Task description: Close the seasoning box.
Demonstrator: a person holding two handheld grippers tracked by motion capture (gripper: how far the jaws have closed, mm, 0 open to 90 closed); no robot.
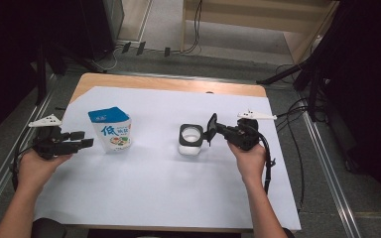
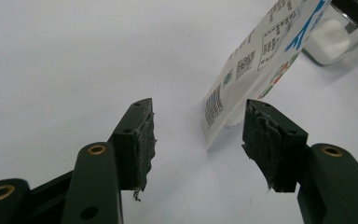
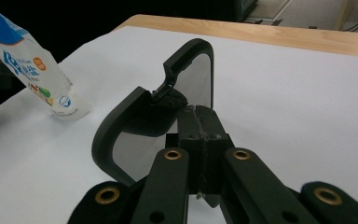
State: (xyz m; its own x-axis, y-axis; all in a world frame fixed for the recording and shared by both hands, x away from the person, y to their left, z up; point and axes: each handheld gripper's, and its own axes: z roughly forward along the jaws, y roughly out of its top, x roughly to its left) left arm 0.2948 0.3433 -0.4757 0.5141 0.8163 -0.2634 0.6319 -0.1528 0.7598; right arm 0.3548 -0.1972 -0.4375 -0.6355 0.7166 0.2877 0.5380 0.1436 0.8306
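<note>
A blue-and-white milk carton (image 1: pixel 110 130) stands on the white sheet (image 1: pixel 149 188), left of centre. My left gripper (image 1: pixel 83 139) is open just left of the carton, apart from it. In the left gripper view the carton (image 2: pixel 256 60) leans in ahead of my open left gripper (image 2: pixel 198 135), nothing between the pads. A clear square container (image 1: pixel 190 140) with a black rim stands at the middle, its mouth uncovered. My right gripper (image 1: pixel 219 129) is shut on a black lid (image 1: pixel 211 130), held on edge beside the container's right side. In the right gripper view my right gripper (image 3: pixel 200 122) pinches the lid (image 3: pixel 140 112).
The white sheet covers most of a wooden table (image 1: pixel 178 83). In the left gripper view the container (image 2: pixel 340 32) sits behind the carton. Cables trail over the floor beyond the far edge and at the right. Dark stands flank both sides.
</note>
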